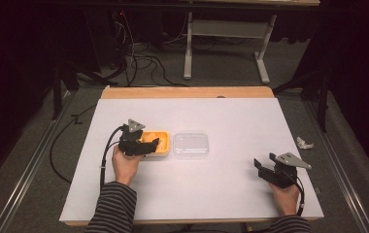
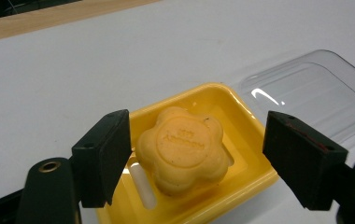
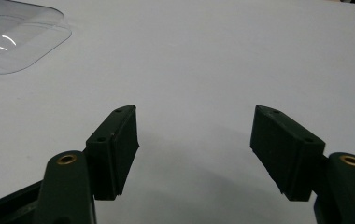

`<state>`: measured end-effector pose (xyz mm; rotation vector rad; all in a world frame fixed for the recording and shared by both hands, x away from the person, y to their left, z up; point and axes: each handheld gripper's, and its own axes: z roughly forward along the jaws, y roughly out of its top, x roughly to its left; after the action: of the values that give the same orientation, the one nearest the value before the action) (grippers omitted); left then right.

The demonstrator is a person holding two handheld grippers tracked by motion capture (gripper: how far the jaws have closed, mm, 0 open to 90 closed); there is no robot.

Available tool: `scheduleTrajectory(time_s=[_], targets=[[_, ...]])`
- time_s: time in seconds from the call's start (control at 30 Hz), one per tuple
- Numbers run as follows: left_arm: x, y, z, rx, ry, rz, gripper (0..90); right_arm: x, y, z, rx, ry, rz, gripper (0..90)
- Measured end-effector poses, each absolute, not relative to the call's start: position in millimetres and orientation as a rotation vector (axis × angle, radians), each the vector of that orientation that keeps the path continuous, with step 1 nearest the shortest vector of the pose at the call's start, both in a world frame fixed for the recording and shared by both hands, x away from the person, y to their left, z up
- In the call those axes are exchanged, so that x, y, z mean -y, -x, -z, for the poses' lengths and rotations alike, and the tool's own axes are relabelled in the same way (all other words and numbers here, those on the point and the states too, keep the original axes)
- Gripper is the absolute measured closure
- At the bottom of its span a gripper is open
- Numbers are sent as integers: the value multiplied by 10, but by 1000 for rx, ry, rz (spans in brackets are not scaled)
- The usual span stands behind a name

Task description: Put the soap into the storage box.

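We find the left gripper (image 1: 149, 143) held over the yellow soap dish (image 2: 241, 116), which sits on the white table (image 1: 221, 116) left of centre, nearer the left edge than the right. In the left gripper view its two black jaws stand apart on either side of the flower-shaped orange soap (image 2: 182, 149) lying in the dish; one pad sits just beside the soap's flank and the other stands clear of it, over the dish rim. We see no pad pressing on the soap, so we record this gripper as open with the soap between the jaws, not gripped. The soap rests flat, stamped face up. A clear plastic lid (image 1: 191, 144) lies on the table just beside the dish, on the side toward the right edge. The right gripper (image 1: 265, 167) rests near the front right corner of the table, well apart from dish and lid. In the right gripper view its jaws are spread wide over bare white surface with nothing between them. Both of the person's sleeves are striped.
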<state>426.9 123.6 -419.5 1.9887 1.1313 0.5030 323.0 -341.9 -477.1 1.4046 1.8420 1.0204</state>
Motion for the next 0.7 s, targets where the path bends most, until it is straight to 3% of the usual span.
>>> scheduleTrajectory(time_s=[0.7], targets=[[-1367, -4084, 4132, -1130, -1928, -484, 241, 3414, -3235, 4772, -1849, -1402, -1016, 328]])
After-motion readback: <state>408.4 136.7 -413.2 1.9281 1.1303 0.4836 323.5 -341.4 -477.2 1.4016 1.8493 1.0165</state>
